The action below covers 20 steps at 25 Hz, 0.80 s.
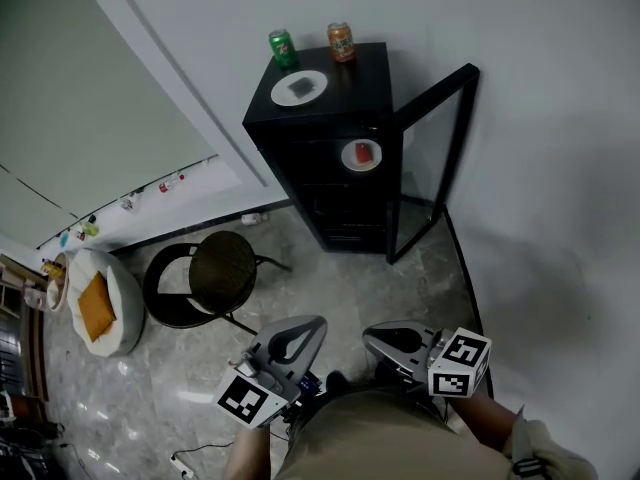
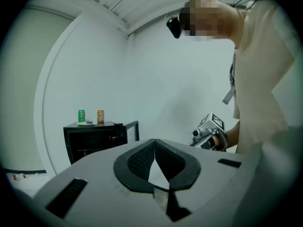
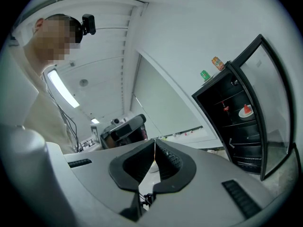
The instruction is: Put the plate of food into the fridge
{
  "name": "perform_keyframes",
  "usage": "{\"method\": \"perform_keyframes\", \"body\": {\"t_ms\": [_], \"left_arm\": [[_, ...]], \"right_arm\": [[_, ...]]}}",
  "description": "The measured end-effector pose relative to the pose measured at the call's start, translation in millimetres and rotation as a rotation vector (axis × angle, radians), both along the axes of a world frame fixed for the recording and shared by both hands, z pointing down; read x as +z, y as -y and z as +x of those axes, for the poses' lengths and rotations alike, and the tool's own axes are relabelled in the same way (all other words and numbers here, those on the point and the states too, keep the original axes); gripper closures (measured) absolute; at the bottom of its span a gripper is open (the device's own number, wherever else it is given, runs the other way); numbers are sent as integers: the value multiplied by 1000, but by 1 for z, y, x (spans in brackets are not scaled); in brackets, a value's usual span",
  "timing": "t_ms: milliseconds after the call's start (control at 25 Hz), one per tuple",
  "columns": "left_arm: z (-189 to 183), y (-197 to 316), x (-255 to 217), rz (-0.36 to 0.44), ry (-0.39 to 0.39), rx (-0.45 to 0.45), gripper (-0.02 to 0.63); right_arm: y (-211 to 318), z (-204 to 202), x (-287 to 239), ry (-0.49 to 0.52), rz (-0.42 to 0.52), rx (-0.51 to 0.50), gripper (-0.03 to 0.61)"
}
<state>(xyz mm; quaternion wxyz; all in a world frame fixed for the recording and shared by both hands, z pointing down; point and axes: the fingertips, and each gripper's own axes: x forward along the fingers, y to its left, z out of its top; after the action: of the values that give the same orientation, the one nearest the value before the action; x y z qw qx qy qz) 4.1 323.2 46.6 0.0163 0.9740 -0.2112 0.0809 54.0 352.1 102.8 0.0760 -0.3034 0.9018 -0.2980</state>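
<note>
A small black fridge (image 1: 330, 138) stands against the far wall with its glass door (image 1: 432, 158) swung open. A white plate with red food (image 1: 361, 155) rests on a shelf inside, also seen as the plate (image 3: 245, 111) in the right gripper view. On the fridge top lies another white plate (image 1: 299, 88) with a dark item. My left gripper (image 1: 318, 323) and right gripper (image 1: 366, 334) are both shut and empty, held close to my body, well short of the fridge. The fridge (image 2: 92, 138) shows far off in the left gripper view.
A green can (image 1: 283, 48) and an orange can (image 1: 341, 41) stand on the fridge top. A black round stool (image 1: 205, 273) and a white pouf with an orange cushion (image 1: 98, 303) sit on the floor at the left. Cables lie by my feet.
</note>
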Motion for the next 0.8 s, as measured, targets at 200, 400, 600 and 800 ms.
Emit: {"method": "perform_keyframes", "body": {"t_ms": [200,400,600,800], "left_arm": [[1,1,4,-8,0,10,604],[-8,12,6,-16,-42,19,604],[-17,31,2,-11,-96,45,604],[-47,52,6,-25,-127,41,604]], "right_arm": [[4,3,-4,-12,19,11,557],[9,-4,-8,-35,28,37,557],[20,-12,-1,-61,-15,76,557],[38,-44,0,-125,-9,53,555]]}}
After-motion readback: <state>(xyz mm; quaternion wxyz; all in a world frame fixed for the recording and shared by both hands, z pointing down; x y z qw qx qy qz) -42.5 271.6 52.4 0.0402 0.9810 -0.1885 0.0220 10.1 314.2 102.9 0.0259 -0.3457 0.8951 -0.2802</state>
